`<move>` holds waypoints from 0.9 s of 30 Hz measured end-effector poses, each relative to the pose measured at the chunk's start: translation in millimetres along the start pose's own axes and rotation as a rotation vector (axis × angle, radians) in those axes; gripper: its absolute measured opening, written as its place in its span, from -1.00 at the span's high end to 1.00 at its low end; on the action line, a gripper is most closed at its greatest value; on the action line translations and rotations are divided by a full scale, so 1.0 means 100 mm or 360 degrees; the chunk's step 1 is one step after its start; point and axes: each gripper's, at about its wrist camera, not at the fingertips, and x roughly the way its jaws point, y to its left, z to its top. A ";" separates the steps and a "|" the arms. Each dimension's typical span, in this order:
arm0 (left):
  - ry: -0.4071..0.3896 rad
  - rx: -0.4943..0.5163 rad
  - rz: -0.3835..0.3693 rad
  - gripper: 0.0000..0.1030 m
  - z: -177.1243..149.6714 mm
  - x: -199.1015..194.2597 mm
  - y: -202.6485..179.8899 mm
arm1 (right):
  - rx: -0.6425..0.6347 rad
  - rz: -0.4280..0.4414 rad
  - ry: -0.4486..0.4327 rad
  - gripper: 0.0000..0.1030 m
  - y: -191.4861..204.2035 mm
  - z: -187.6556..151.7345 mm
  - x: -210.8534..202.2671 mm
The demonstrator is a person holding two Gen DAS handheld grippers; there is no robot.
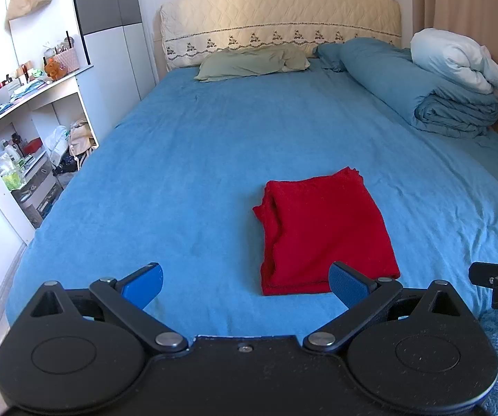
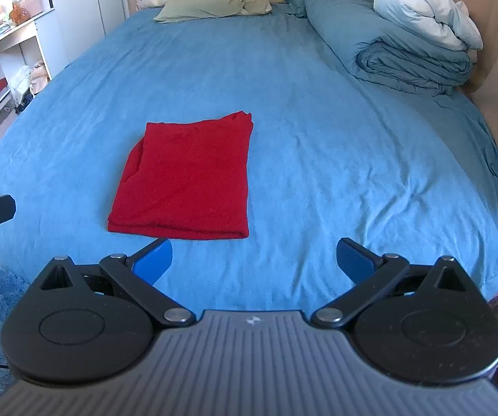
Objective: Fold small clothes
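My left gripper (image 1: 245, 286) sits nearest, blue pads spread wide, nothing between them, its right pad (image 1: 347, 286) just overlapping the red garment's near edge in view, contact unclear. My right gripper (image 2: 254, 260) gapes equally wide and empty above the blue bedsheet (image 2: 335, 159). The red garment (image 2: 188, 180), soft knit folded into a flat rectangle, lies at eleven o'clock from it, on the fuzzy sheet.

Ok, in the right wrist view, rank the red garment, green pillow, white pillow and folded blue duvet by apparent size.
1. folded blue duvet
2. red garment, close behind it, though it is nearer the camera, so unsure
3. green pillow and white pillow, which look alike
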 end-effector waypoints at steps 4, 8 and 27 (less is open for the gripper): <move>0.0002 0.0000 -0.0001 -1.00 0.00 0.00 0.01 | 0.0001 -0.0002 0.0003 -1.00 0.00 -0.01 0.01; 0.0004 0.0003 0.0002 -1.00 0.00 0.01 0.01 | 0.0001 0.0000 0.0005 -1.00 0.01 -0.01 0.01; -0.0002 -0.0023 -0.0026 -1.00 -0.01 0.02 0.07 | 0.0014 -0.0001 0.0014 -1.00 0.00 -0.05 0.02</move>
